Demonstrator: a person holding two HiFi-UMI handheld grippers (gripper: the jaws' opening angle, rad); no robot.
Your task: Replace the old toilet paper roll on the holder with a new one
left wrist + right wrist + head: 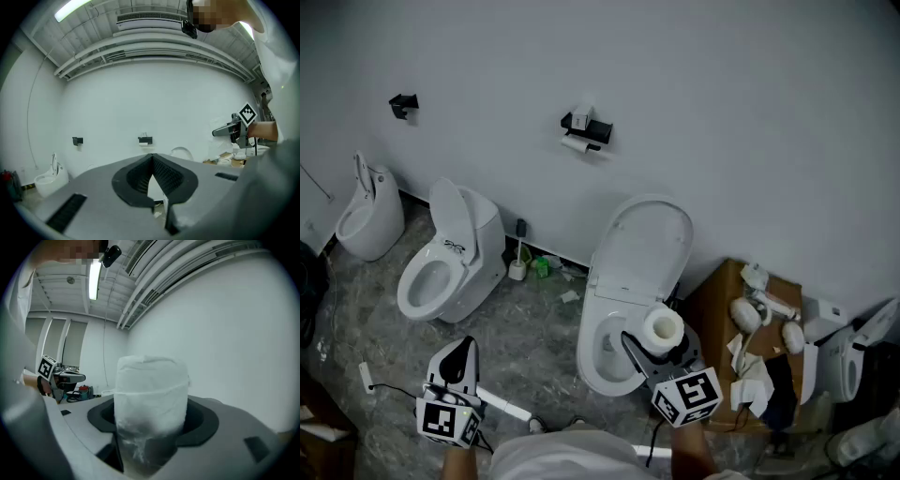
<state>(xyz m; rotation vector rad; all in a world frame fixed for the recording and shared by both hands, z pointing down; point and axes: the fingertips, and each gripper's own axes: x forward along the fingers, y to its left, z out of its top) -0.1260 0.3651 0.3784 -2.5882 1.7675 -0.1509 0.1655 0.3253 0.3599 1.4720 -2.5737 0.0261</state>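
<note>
While the wall holder (586, 126) was well away, the right gripper (657, 349) clasped a new roll (150, 399), seemingly ready for swapping, and the left gripper (466, 348) hung closed, empty.

White toilets by wall: left toilet (367, 217), middle toilet (455, 258), right toilet (642, 246), lids raised. Toilet brush (518, 263) between latter two. Cardboard box (712, 305) at right. Black bracket (403, 104) on wall.

Plain white wall (750, 112), mottled grey floor (534, 349), white toilets (441, 272) along the wall; cardboard box (711, 305) at right; ceiling strip light (72, 9)
</note>
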